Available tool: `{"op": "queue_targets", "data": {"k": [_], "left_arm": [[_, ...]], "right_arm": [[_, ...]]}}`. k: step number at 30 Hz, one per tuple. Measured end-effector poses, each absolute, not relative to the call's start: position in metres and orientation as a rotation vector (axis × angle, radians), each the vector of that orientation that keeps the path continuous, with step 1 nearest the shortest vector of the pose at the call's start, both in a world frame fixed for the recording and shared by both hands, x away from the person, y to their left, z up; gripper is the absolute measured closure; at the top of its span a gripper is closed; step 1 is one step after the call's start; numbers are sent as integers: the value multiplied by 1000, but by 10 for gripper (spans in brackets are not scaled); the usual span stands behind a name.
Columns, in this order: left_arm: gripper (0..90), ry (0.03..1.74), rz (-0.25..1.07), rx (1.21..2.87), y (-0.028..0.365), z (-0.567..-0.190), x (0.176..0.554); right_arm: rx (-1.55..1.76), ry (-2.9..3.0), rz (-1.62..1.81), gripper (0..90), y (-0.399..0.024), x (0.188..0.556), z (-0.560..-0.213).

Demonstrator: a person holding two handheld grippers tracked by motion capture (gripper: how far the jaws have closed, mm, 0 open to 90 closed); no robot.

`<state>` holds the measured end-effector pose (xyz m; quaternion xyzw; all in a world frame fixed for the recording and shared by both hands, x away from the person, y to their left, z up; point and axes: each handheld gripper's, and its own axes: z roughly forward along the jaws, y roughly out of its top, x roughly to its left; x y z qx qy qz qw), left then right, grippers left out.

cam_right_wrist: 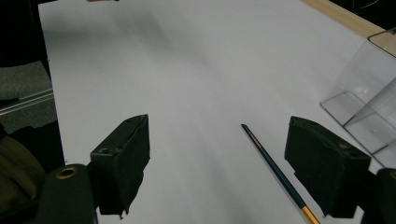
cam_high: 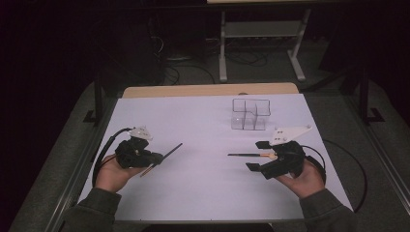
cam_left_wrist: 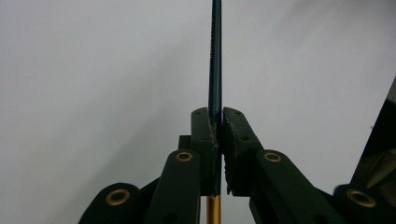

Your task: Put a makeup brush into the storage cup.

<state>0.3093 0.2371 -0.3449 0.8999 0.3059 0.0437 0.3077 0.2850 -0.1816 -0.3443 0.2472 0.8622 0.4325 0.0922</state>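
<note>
Both black grippers [cam_high: 155,158] [cam_high: 257,155] carry pale 3-cornered top plates, brass-ringed pivots and trailing black cables, held by hands in grey-green sleeves [cam_high: 99,205].

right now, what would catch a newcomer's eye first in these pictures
Probably the left gripper, shut on a dark pencil that sticks out slanted over the white table. Next, the right gripper, jaws wide open, with a second pencil lying on the table between them. Behind it stands a clear divided organizer.
</note>
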Motion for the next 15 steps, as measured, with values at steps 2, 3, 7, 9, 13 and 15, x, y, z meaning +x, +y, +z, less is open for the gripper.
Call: {"op": "queue_targets", "data": {"k": [2,3,7,9,13,15], "left_arm": [[837,811,112,2378,236,-344,308],[837,787,113,2391,234,-343,308],[837,773,105,2378,230,-342,307],[837,755,107,2387,229,-340,306],[837,749,101,2381,226,-340,305],[837,725,103,2394,225,-339,305]], "right_arm": [[727,2565,1282,214,-180,286,-344],[716,2576,1282,214,-177,286,-342],[693,2592,1275,217,-171,288,-338],[678,2605,1270,217,-167,289,-336],[651,2624,1266,219,-160,292,-332],[650,2630,1263,219,-159,292,-332]]}}
